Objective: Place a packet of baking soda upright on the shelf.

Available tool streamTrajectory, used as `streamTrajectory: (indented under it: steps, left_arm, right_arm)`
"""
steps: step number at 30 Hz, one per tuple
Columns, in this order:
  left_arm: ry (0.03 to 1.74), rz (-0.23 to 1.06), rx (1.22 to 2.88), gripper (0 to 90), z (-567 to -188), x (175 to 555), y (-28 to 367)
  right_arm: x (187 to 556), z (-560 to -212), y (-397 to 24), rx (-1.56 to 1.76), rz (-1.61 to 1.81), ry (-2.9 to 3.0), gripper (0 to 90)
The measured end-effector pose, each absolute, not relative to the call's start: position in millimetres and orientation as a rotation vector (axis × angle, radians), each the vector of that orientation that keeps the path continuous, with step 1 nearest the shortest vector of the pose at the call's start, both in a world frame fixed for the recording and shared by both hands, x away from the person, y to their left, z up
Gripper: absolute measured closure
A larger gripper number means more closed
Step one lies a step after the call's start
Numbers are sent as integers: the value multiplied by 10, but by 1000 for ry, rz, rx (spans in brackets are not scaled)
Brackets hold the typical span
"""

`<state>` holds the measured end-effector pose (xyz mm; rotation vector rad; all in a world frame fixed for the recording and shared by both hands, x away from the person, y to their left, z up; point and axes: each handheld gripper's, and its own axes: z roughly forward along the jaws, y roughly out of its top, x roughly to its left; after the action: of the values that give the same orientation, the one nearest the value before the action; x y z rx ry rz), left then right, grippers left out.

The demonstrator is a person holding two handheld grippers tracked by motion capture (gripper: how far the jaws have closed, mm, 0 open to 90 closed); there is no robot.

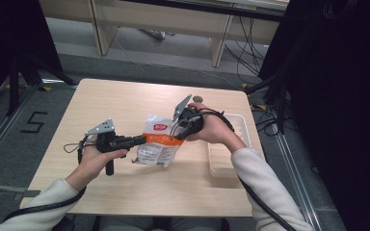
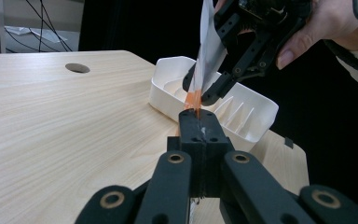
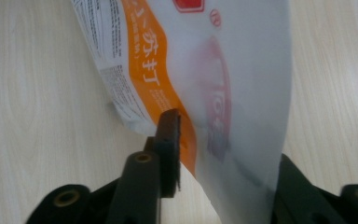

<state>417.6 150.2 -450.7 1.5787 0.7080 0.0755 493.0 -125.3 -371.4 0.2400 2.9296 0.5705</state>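
- Left tongs: shut tight on one edge of the white and orange snack packet, pinching the thin film where the orange band runs. In the left gripper view the film rises straight out of the closed jaw tips.
- The packet is held up between the two pairs of tongs over the middle of the worktop; its lower corner hangs close to or on the wood, which one I cannot tell.
- It looks light and limp: glossy plastic film that creases and sags, likely slippery under the pads and easy to tear if tugged hard. Any contents look slight.
- Best hold, I judge, is on the flat sealed margins, not the puffed middle.
- Right tongs: narrowed around the packet's far edge, one jaw on each face; in the right gripper view a slim gap remains beside the near pad, so no firm grip yet.
- Farther right sits a white ribbed tray, apart from the packet.
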Motion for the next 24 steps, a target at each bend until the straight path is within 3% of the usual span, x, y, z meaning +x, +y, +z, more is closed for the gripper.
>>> streamTrajectory:
  steps: [5, 20, 24]
  left_arm:
    - [706, 80, 1583, 897, -4509, 4177, 1508]
    - [717, 150, 1651, 890, -4619, 4136, 1508]
    - [688, 163, 1656, 841, -4620, 4121, 1485]
  right_arm:
    - [4907, -3710, -1260, 250, 534, 2949, 897]
    - [4847, -3407, -1162, 236, 464, 2984, 900]
    - [4837, -3282, -1132, 219, 441, 2989, 900]
